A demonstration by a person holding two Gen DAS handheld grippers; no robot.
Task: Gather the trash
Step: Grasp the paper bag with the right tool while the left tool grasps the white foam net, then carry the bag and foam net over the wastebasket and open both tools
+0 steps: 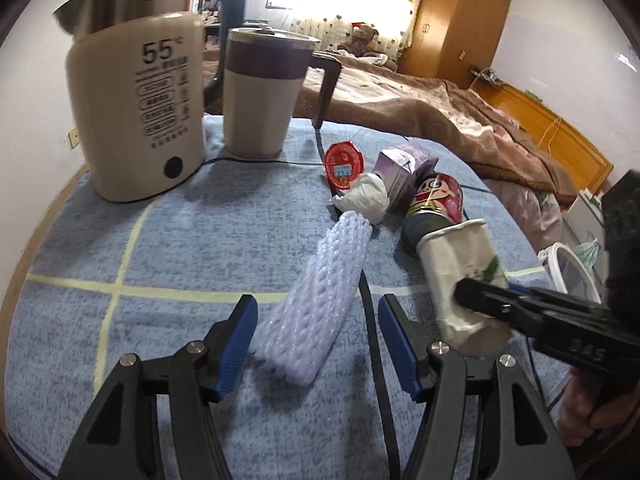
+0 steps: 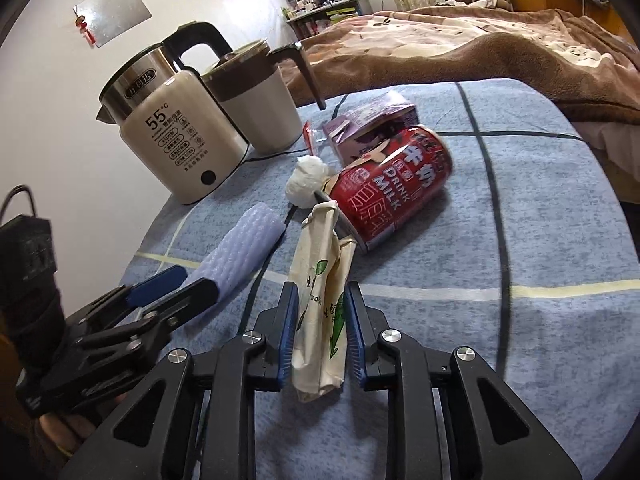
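On blue-cloth bench [image 2: 500,208]: right gripper [image 2: 322,330] fingers pinched onto crushed paper cup [image 2: 320,300]; left gripper [image 1: 316,344] fingers half open, straddling foam net sleeve [image 1: 316,300], no grip. Milk can [image 2: 394,188], tissue wad [image 2: 306,180], carton [image 2: 372,124] at 12 o'clock uncollected.

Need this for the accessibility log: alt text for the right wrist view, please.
The right gripper is shut on a flattened paper cup lying on a blue checked cloth, beside a red milk can on its side. To the left, the left gripper straddles a white foam net sleeve; a kettle stands behind.
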